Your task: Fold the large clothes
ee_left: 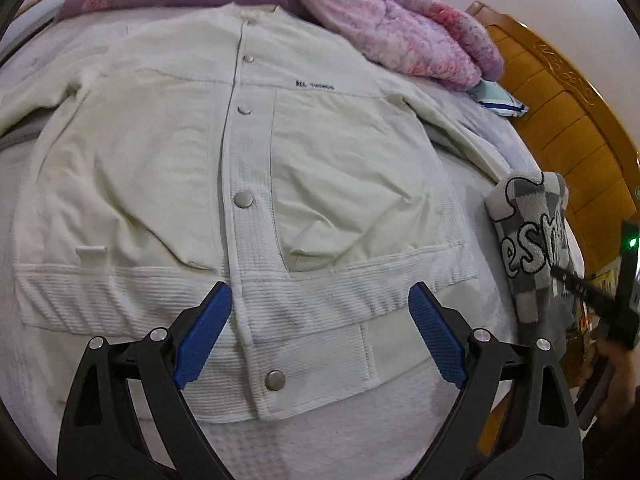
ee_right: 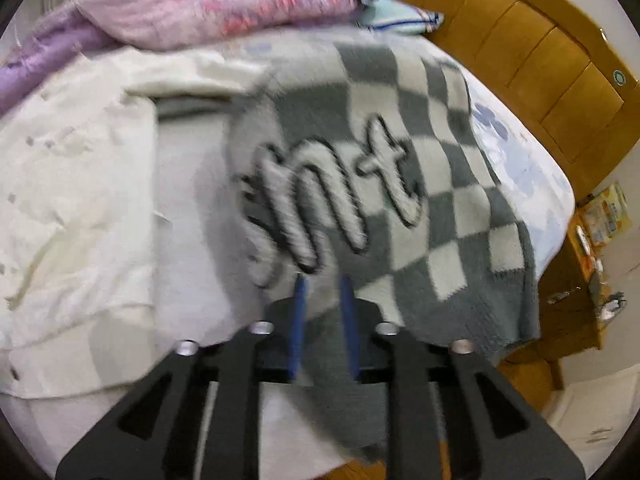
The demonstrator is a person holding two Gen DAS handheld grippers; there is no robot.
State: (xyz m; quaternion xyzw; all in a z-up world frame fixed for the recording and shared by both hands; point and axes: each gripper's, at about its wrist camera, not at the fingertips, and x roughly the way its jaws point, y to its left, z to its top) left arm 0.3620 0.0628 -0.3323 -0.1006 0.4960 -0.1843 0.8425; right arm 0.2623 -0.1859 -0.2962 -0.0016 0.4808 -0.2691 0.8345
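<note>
A cream snap-button jacket point(ee_left: 168, 168) lies flat, front up, on the bed, hem toward me. My left gripper point(ee_left: 320, 292) is open and empty, its blue pads just above the jacket's ribbed hem. A grey-and-white checkered sweater point(ee_right: 420, 184) with fuzzy lettering is bunched at the bed's right side; it also shows in the left wrist view point(ee_left: 532, 232). My right gripper point(ee_right: 323, 284) is shut on the sweater's fabric near its lower edge. The jacket shows at the left of the right wrist view point(ee_right: 72, 200).
A pink and purple quilt point(ee_left: 400, 28) is piled at the back of the bed. A wooden headboard point(ee_left: 568, 112) runs along the right. A folded light-blue cloth point(ee_left: 500, 100) lies by it. A nightstand with clutter point(ee_right: 592, 264) stands beyond the bed's corner.
</note>
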